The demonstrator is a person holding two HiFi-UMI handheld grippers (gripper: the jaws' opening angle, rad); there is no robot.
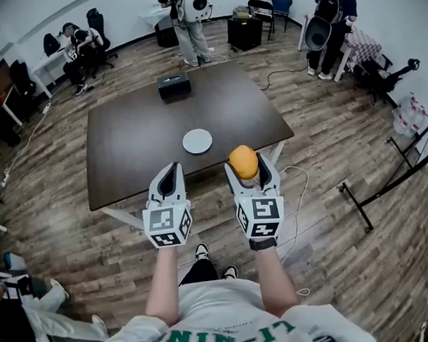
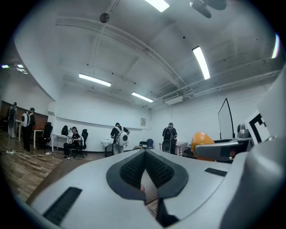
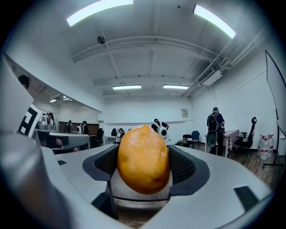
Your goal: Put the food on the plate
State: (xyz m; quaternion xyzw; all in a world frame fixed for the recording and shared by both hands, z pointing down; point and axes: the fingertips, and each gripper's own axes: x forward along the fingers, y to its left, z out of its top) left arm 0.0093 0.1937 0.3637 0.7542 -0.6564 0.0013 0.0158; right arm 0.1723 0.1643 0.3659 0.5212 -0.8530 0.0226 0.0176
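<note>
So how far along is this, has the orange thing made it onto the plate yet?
Not yet. Done: the round orange piece of food is picked up and clamped in the right gripper, near the front edge of the dark brown table. In hand: nothing else; the left gripper is shut and empty. Left: bring the food over the small round white plate, which lies bare, and release it.

A dark brown table [image 1: 127, 149] stands on a wood-plank floor [image 1: 342, 236]. Two things lie directly on it, well apart: a small round white plate [image 1: 197, 141] near the middle of the near edge, and a black box [image 1: 174, 87] by the far edge.
</note>
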